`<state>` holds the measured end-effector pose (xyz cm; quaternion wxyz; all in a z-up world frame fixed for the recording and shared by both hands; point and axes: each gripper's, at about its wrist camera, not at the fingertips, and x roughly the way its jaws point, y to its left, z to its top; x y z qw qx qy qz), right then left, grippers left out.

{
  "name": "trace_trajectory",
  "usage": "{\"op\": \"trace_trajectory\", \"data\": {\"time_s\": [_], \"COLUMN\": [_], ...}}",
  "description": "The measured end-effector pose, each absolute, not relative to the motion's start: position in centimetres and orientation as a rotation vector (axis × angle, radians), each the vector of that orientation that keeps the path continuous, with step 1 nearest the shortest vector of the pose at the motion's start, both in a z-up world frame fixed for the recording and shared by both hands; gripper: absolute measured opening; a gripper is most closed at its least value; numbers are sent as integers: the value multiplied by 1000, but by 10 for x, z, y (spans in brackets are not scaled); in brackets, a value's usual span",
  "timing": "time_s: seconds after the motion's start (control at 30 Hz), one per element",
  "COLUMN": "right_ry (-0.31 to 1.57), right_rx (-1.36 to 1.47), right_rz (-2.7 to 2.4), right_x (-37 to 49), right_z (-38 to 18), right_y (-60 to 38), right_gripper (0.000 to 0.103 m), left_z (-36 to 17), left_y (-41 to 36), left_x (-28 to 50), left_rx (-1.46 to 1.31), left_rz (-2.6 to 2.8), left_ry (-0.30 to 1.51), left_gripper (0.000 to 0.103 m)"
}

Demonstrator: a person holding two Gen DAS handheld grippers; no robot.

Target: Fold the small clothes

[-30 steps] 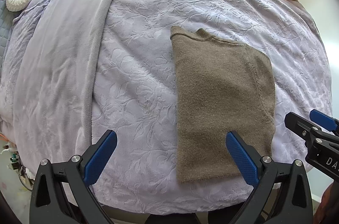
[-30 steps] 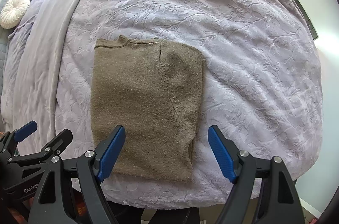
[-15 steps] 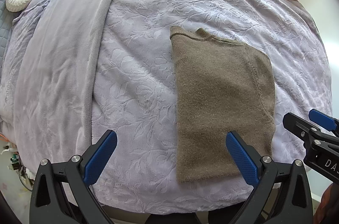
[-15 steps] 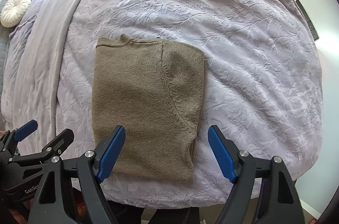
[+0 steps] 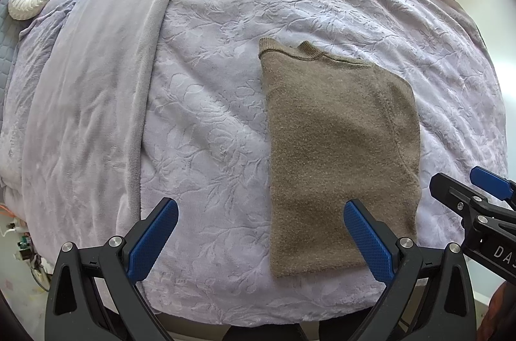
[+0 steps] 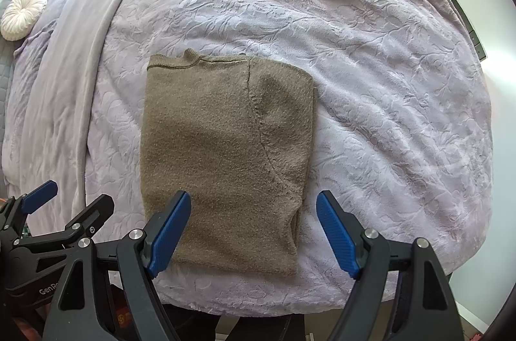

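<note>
The folded olive sweater [image 5: 342, 147] lies flat on the bed [image 5: 209, 115], long axis running away from the cameras, neckline at the far end. Left gripper [image 5: 258, 234] and right gripper [image 6: 254, 231] hang above its near edge — both spread wide, holding nothing.

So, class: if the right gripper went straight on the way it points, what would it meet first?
Probably the folded brown sweater, near its lower right corner. The right gripper is open and empty above it; depth is unclear, so the lilac bedspread beside it is possible.
</note>
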<state>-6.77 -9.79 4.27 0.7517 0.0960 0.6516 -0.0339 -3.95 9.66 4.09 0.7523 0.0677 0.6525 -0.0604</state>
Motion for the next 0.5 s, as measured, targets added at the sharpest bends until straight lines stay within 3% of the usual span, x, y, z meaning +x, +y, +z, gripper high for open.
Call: {"op": "trace_trajectory", "data": {"time_s": [0.5], "right_ry": [1436], "right_rx": [202], "right_rz": [-67], "right_x": [-67], "right_z": [41], "right_y": [-98], "right_gripper": [83], "left_z": [44], "left_y": [93], "left_x": [-39], "left_rx": [149], "left_rz": [-148], "left_ry": [1389], "left_gripper": [103]}}
